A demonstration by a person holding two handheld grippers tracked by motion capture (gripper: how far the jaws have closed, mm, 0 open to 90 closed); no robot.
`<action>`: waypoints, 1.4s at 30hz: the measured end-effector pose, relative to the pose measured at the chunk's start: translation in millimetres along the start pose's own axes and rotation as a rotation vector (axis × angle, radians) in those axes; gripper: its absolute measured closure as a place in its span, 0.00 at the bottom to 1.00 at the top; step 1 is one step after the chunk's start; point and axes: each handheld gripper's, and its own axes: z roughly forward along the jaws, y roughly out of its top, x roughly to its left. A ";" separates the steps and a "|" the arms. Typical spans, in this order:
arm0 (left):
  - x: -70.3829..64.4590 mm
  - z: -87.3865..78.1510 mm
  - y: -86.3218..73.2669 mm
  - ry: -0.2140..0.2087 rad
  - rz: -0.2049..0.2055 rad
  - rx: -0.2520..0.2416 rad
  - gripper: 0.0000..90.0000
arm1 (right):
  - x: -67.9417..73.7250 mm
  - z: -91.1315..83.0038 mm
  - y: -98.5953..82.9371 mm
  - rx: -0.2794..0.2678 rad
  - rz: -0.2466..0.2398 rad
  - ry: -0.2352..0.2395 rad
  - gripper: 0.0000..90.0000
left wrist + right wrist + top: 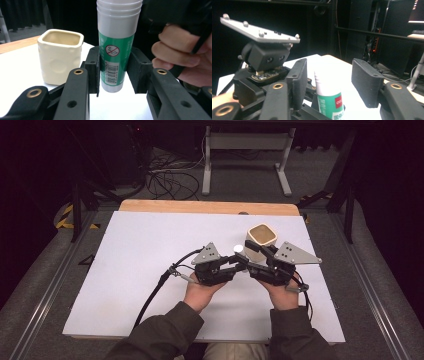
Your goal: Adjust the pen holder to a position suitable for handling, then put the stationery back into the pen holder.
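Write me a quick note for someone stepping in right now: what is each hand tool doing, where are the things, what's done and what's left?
Left gripper: shut on the glue stick, holding it upright by its lower green body, its base just above the white table.
Right gripper: open, its jaws either side of the stick's white cap, a gap showing on the right side.
Cream cup: upright on the table just behind the grippers, nothing seen in it.
Done: stick picked up and presented to the right gripper.
Left, probably: close the right gripper on the cap and pull it off; whether the cup comes into it I cannot tell.
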 end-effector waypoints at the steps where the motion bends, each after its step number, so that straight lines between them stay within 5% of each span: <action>1: 0.0 0.1 -0.2 0.001 0.001 0.000 0.73 | -0.8 -2.1 0.9 -0.010 0.007 -0.004 0.49; 15: 6.2 0.2 4.4 0.030 0.008 -0.013 0.73 | -13.7 -29.6 10.3 -0.057 0.036 -0.092 0.44; 42: 22.8 27.6 32.9 0.084 0.063 0.001 0.73 | -26.2 -56.7 16.1 -0.065 0.061 -0.148 0.41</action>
